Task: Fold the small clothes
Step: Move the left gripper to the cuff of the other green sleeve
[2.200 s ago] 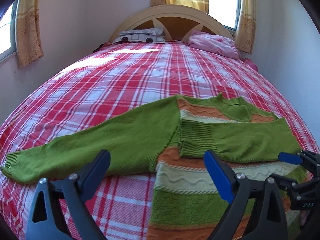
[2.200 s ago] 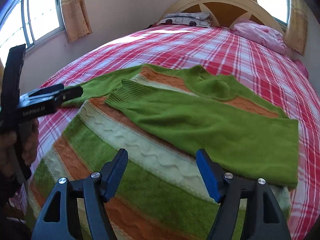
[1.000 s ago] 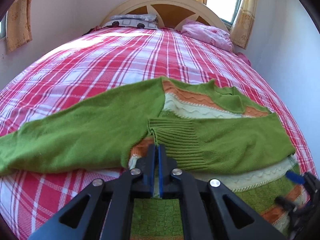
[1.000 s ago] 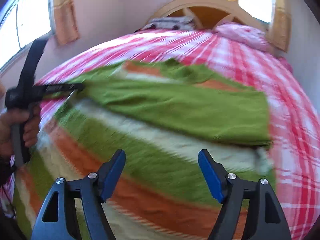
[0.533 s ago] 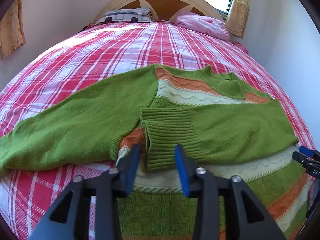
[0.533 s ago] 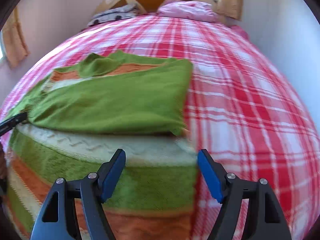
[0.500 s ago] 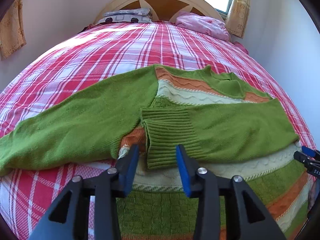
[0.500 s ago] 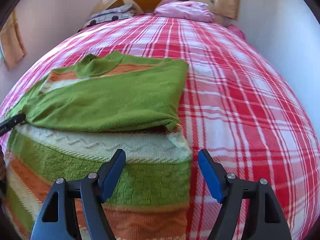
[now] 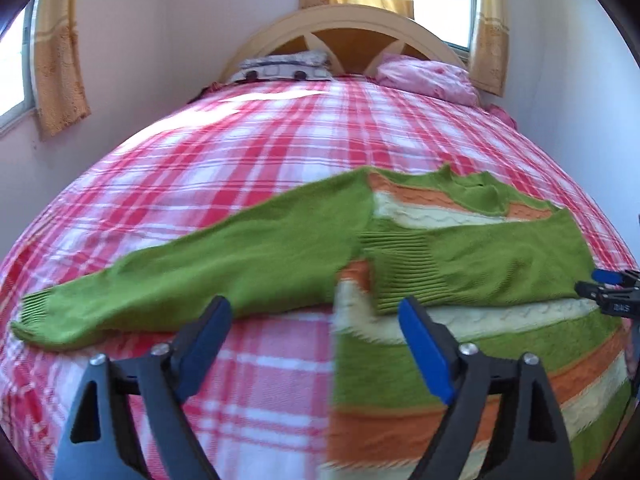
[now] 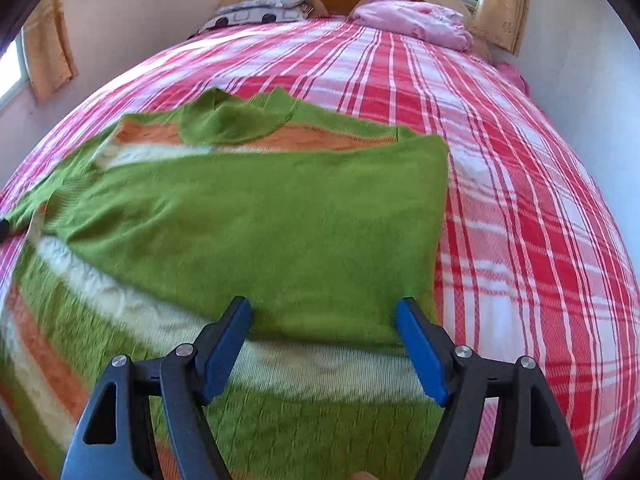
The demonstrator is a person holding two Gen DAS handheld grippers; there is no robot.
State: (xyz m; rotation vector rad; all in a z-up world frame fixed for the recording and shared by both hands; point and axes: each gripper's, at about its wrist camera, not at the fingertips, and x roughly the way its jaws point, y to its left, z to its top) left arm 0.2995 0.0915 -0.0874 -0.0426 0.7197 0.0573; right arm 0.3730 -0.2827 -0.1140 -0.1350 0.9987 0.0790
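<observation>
A green, orange and cream striped knitted sweater (image 9: 460, 360) lies flat on the bed with the red-and-white plaid cover (image 9: 260, 168), well short of the arched wooden headboard (image 9: 344, 36). One plain green sleeve (image 10: 260, 232) is already folded across the sweater's chest; the other sleeve (image 9: 192, 280) lies stretched out over the plaid, away from the sweater's body. The left gripper (image 9: 312, 332) hovers with its jaws wide apart near where that loose sleeve meets the body, holding nothing; the right gripper (image 10: 322, 340) hovers over the folded sleeve's lower edge, jaws likewise apart and empty. The likely trouble: a shallow pinch on the loose knit could slip, or dragging the outstretched sleeve could pull the body askew and disturb the folded sleeve.
</observation>
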